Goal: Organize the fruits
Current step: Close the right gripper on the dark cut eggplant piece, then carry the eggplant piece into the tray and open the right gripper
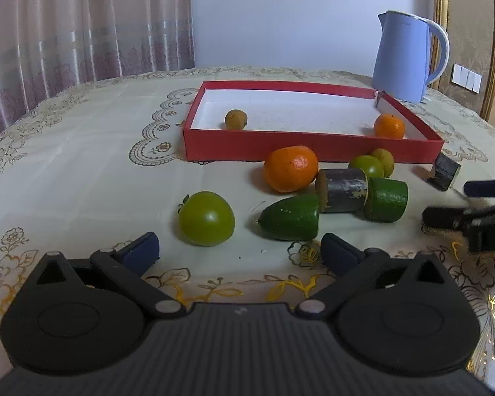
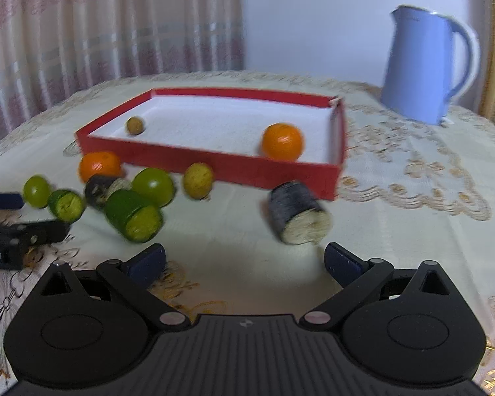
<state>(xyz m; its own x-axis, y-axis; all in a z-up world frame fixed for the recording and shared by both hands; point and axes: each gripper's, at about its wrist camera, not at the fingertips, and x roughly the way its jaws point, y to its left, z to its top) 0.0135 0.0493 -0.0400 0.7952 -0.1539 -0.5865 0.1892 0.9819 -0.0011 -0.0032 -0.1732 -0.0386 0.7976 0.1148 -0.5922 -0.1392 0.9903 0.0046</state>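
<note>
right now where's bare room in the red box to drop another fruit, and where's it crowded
The red box has a wide bare white floor between the small brown fruit near its left wall and the orange by its right end. It is crowded on the tablecloth outside the front wall, where the loose orange, green tomatoes and cucumber pieces cluster.

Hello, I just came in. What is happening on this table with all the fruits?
A person holds two grippers and is sorting fruit into the red box. Both the left gripper and the right gripper are open and hold nothing. Inside the box lie a small orange and a small brown fruit. On the tablecloth, outside the box, remain a big orange, a green tomato, green cut pieces and dark cylinders. A blue kettle stands behind.
</note>
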